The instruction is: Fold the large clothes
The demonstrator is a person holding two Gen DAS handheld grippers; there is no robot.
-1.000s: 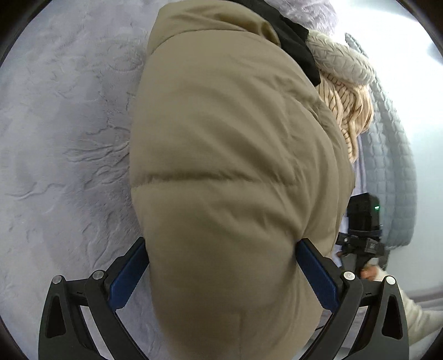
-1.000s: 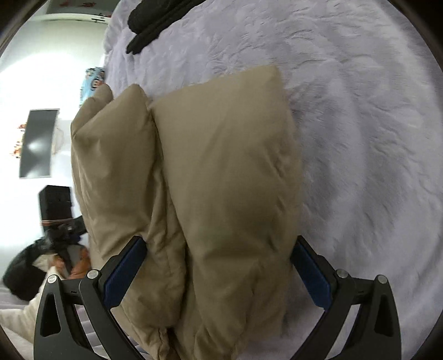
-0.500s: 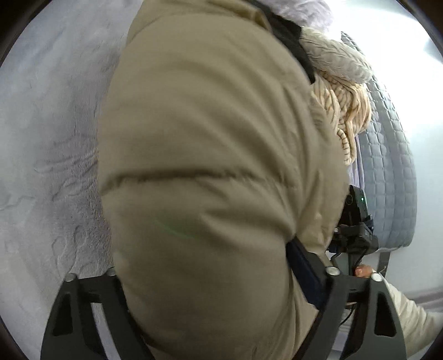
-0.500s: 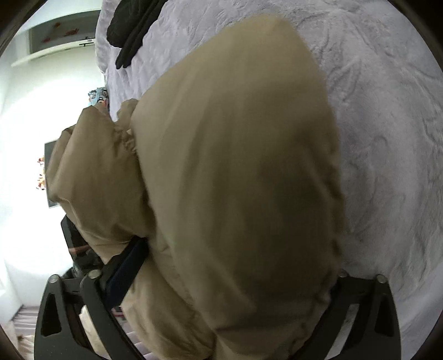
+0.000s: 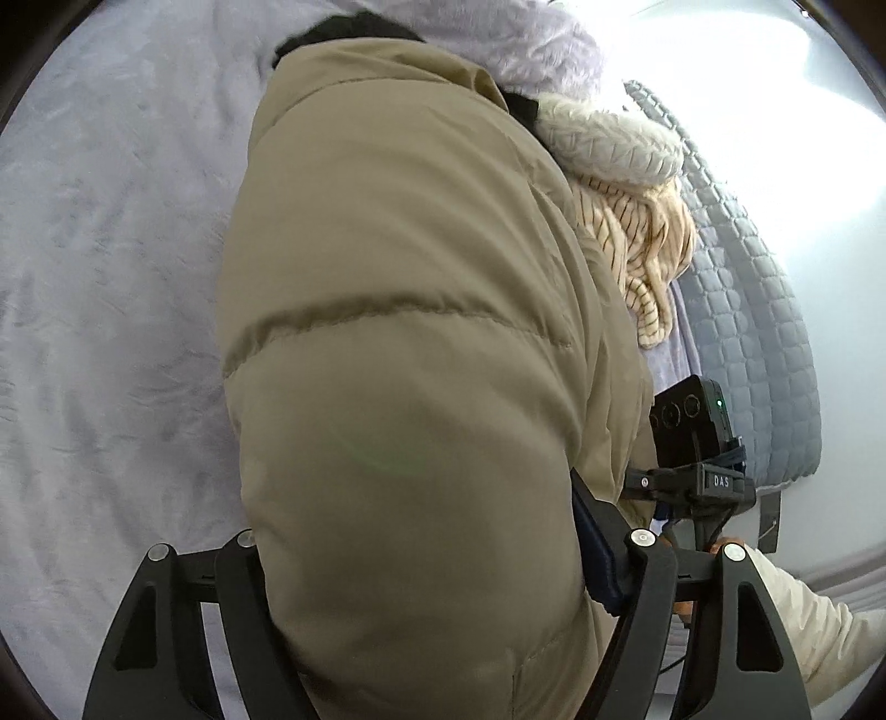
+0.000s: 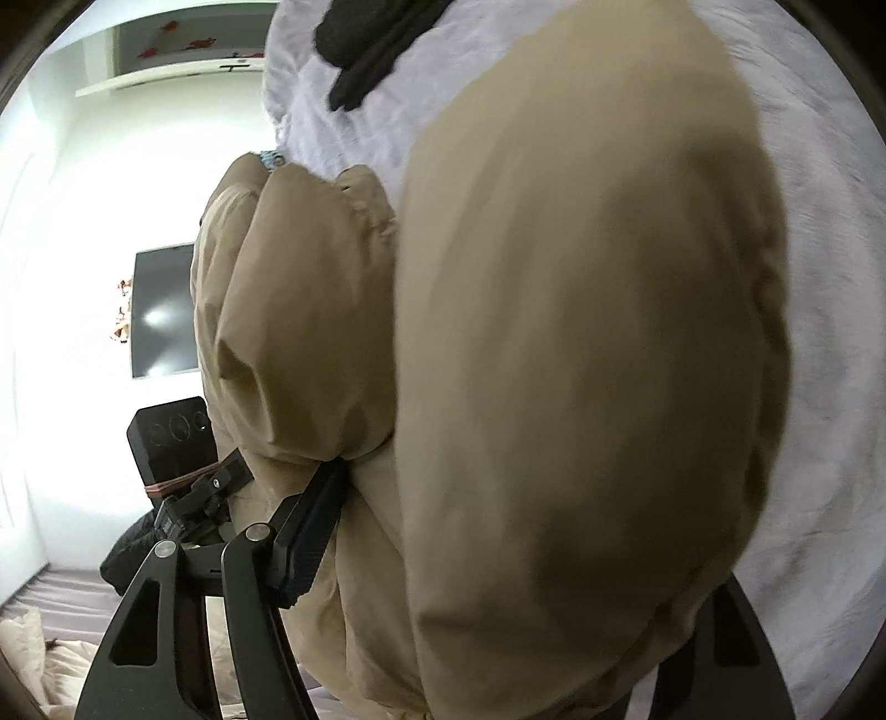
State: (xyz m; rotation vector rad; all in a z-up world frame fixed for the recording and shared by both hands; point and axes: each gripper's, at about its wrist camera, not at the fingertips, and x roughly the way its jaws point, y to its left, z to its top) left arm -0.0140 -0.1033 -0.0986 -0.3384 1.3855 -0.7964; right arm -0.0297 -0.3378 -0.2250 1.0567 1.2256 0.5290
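Two grippers clamp the same tan puffer jacket [image 5: 410,343]: your left gripper [image 5: 421,559] has its jaws squeezed into one end of the folded bundle, and your right gripper [image 6: 498,531] bites the other end, each pad sunk into the padding. The jacket sits over the pale fleecy bed cover [image 5: 111,266], beside the cream knit sweater [image 5: 637,232]; whether it touches the cover you cannot tell from here. The slippery shell and springy fill could, I judge, slide out of one grip, letting the fold balloon open. Uneven pull between your hands would twist it. Its long axis runs away from each camera, the collar end toward the black garment [image 6: 376,50].
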